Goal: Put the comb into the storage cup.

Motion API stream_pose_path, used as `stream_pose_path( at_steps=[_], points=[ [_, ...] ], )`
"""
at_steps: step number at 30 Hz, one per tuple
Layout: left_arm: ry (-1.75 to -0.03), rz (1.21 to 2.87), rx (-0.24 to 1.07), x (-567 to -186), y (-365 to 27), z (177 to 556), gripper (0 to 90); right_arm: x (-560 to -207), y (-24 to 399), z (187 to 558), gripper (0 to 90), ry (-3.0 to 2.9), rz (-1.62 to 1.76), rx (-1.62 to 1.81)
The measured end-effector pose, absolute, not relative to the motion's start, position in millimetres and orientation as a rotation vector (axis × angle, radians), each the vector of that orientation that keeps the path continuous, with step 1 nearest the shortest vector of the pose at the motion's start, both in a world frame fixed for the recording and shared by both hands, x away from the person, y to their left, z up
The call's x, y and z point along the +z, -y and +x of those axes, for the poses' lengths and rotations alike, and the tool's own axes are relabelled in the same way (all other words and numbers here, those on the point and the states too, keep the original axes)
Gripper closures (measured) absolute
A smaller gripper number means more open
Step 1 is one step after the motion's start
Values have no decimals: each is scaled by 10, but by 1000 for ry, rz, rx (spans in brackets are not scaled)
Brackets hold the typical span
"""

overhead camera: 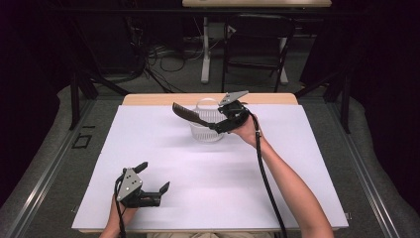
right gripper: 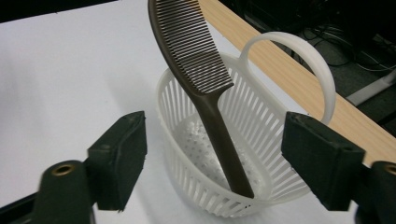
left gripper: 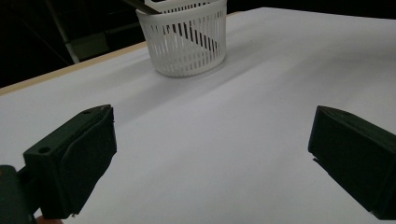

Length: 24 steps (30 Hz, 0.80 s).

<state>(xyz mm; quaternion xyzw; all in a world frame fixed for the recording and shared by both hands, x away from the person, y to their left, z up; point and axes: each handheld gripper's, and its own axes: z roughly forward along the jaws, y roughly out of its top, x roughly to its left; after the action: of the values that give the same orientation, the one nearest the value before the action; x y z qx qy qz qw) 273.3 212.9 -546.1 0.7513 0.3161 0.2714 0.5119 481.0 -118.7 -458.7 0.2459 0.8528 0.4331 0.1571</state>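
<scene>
Comb (right gripper: 205, 79) stands propped in the white slatted basket (right gripper: 261, 140), handle end down on the basket floor, teeth end leaning out over the rim; it sits between the jaws of the right hand-held gripper (right gripper: 215, 163), which are spread and touch nothing; left hand-held gripper (overhead camera: 151, 177) rests open on the white bench (overhead camera: 223, 178), well apart.

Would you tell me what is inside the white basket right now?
A brown comb stands in the white basket, handle down on its perforated floor, teeth leaning out over the rim. The near wall hides part of the floor.
</scene>
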Motion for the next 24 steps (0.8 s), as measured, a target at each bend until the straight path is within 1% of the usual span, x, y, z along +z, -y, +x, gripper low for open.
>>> stream_pose_path(
  at_steps=[5, 14, 24],
  points=[
    [-766, 1806, 658, -5461, -2142, 2732, 13, -4572, 1233, 4775, 167, -2461, 713, 1240],
    [-769, 1812, 655, -5467, -2129, 2738, 13, -4576, 1354, 4667, 137, -2478, 720, 1245],
    [-760, 1821, 653, -5475, -2093, 2740, 13, -4648, 1534, 4514, 81, -2490, 757, 1245]
  ],
)
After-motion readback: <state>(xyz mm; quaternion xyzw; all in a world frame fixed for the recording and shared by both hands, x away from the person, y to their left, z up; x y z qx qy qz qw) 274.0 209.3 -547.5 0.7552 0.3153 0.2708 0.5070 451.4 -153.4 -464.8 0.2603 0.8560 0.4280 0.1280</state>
